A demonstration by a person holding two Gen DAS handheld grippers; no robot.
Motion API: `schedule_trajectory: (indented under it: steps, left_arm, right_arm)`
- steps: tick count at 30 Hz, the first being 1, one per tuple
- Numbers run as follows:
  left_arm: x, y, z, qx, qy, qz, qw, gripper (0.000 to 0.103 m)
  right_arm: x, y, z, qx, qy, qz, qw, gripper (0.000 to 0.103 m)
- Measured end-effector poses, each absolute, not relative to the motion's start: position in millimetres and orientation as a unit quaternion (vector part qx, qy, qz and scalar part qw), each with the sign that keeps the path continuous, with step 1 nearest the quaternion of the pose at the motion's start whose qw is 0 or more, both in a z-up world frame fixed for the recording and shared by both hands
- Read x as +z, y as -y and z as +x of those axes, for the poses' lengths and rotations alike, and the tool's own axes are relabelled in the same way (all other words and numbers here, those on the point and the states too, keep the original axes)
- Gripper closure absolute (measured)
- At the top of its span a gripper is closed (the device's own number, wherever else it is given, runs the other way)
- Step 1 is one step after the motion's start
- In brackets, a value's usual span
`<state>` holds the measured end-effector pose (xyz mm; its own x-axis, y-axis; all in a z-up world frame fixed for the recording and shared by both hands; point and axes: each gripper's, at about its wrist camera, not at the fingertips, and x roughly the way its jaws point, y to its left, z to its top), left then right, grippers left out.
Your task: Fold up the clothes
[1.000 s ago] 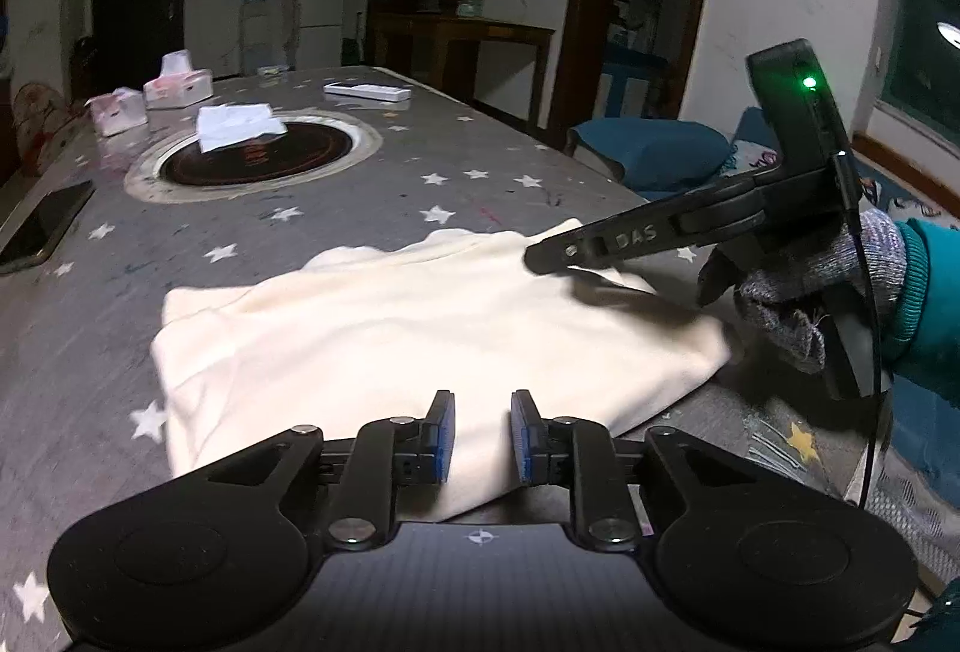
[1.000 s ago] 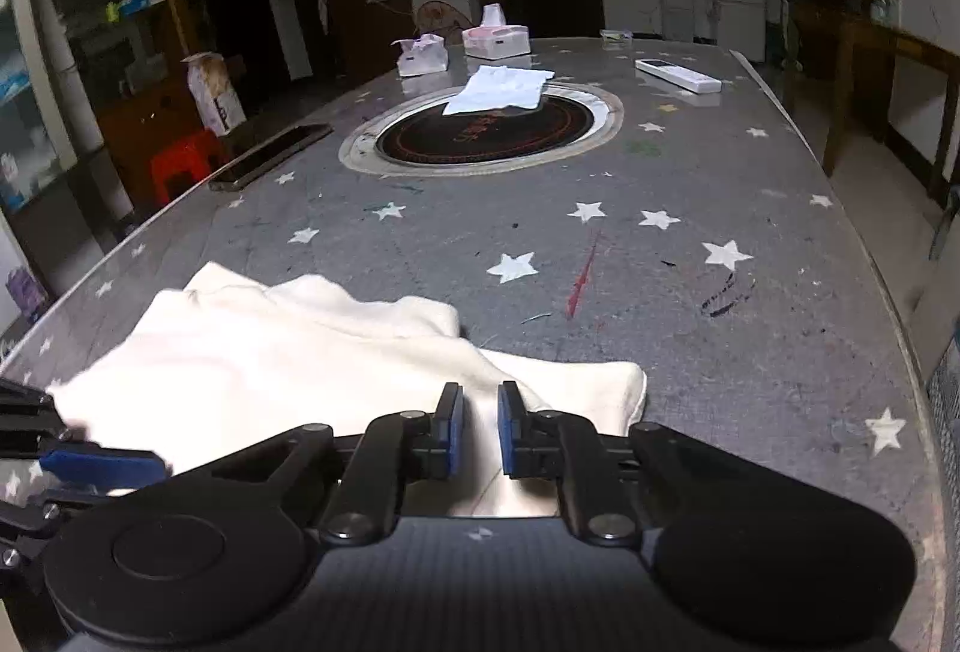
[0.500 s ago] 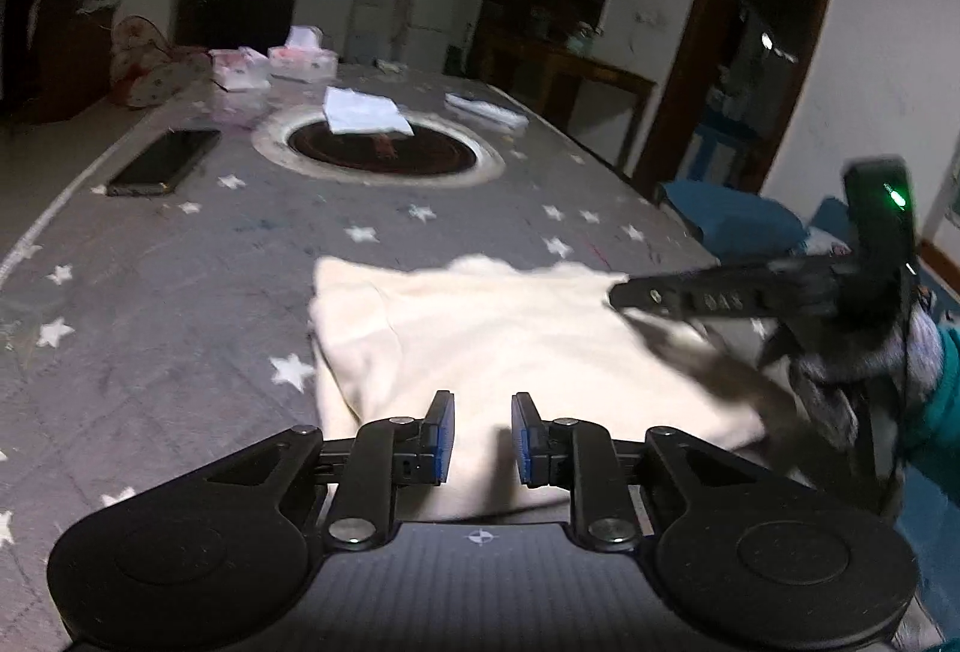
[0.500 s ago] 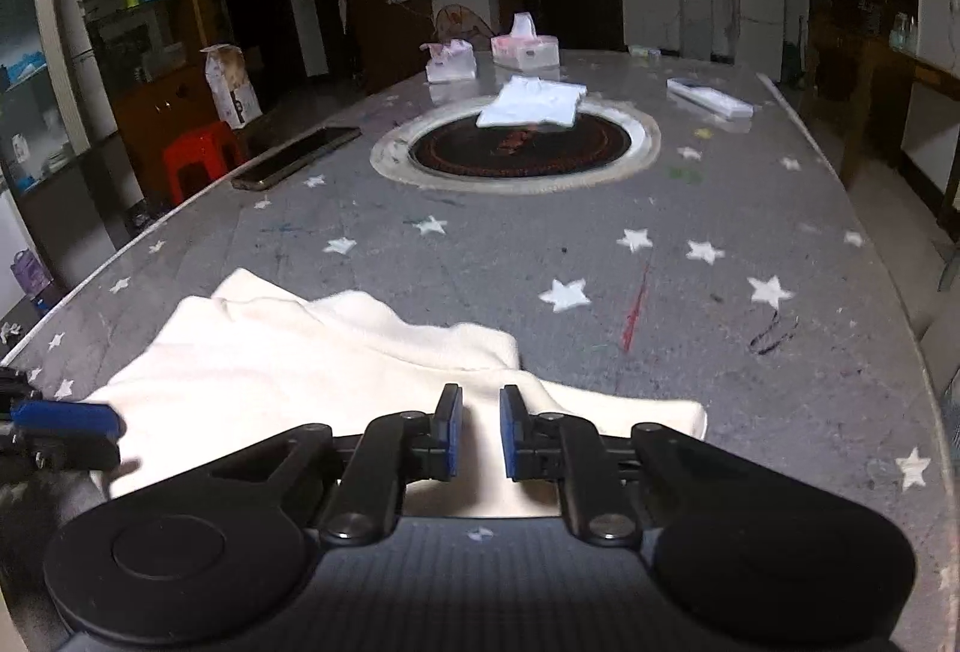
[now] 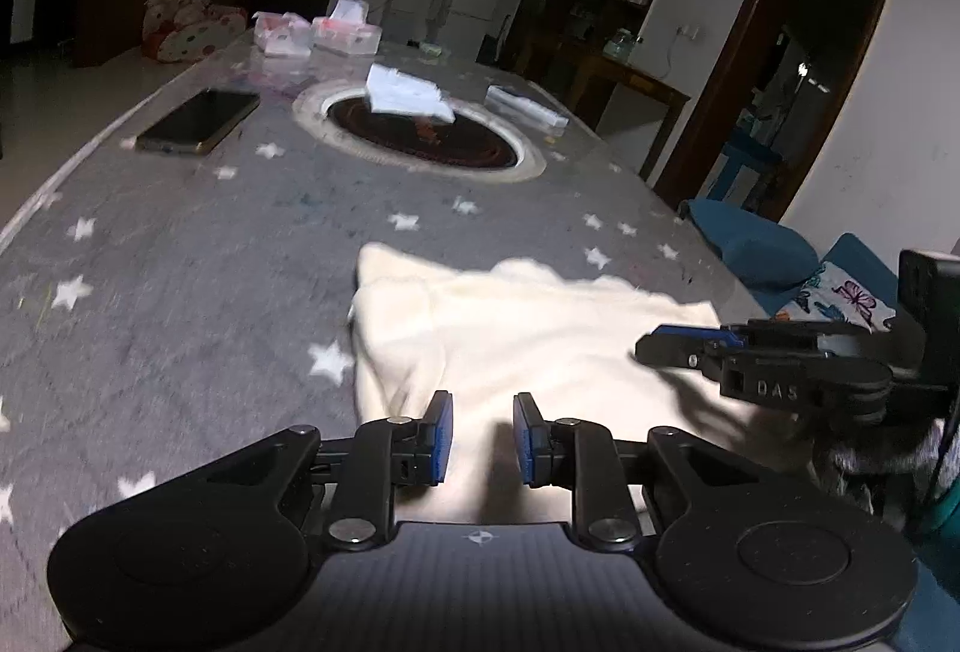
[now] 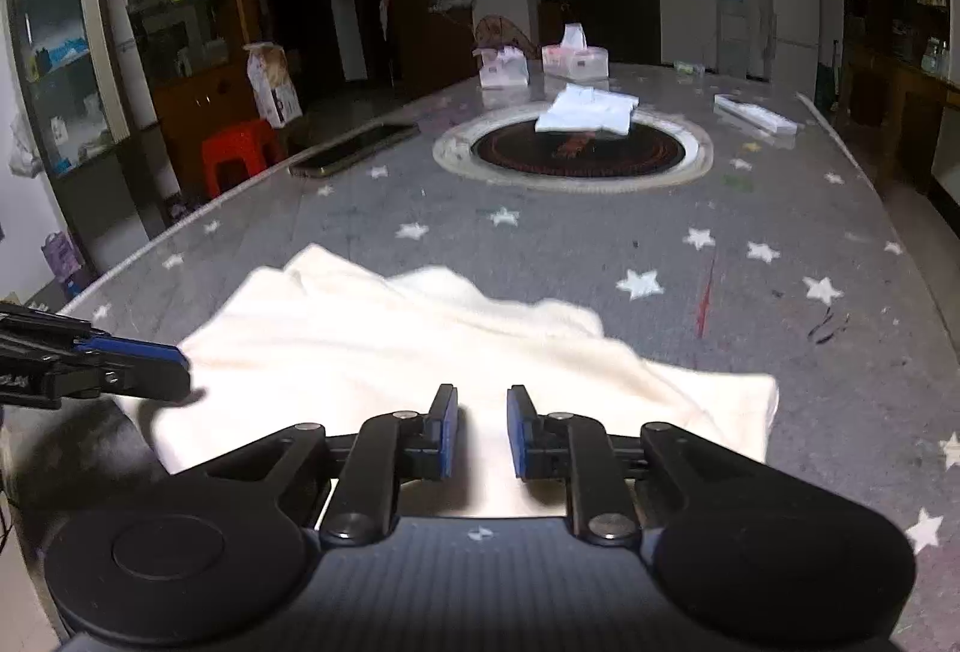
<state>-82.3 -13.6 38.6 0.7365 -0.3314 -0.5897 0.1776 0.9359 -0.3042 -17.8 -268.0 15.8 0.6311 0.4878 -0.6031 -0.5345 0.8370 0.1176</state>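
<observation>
A cream garment (image 5: pixel 528 340) lies folded on the grey star-patterned table (image 5: pixel 180 262), near its front edge; it also shows in the right wrist view (image 6: pixel 384 346). My left gripper (image 5: pixel 482 439) hovers over the garment's near edge, slightly open and empty. My right gripper (image 6: pixel 482 433) hovers over the garment's near right part, slightly open and empty. Each gripper shows in the other's view: the right one (image 5: pixel 654 346) at the garment's right side, the left one (image 6: pixel 180 370) at its left corner.
A round black hotplate (image 6: pixel 576 150) sits mid-table with a folded white cloth (image 6: pixel 591 111) on it. A phone (image 5: pixel 198 120) lies at the left edge, tissue boxes (image 6: pixel 540 60) at the far end, a white remote (image 6: pixel 756 114) far right. A blue seat (image 5: pixel 756 250) stands right of the table.
Both grippers have pulled back and up from the garment. The left wrist view has swung leftward, so the garment now sits more to the right. The garment lies still.
</observation>
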Motion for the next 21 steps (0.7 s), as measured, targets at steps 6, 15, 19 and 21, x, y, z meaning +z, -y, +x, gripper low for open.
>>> schedule_trajectory:
  steps: [6,15,19,21]
  left_arm:
    - [29,14,-61,-0.12,-0.347,-0.103,0.924,0.079]
    - [35,15,-44,-0.126,-0.347,-0.084,0.926,0.074]
    - [33,22,-32,-0.126,-0.351,-0.062,0.926,0.072]
    - [34,27,-24,-0.131,-0.351,-0.055,0.926,0.068]
  right_arm:
    - [10,271,-18,0.279,-0.331,-0.034,0.901,0.083]
    - [13,283,-13,0.263,-0.328,-0.023,0.907,0.08]
    - [12,291,-7,0.25,-0.333,-0.009,0.909,0.08]
    - [16,292,-5,0.249,-0.326,-0.009,0.912,0.08]
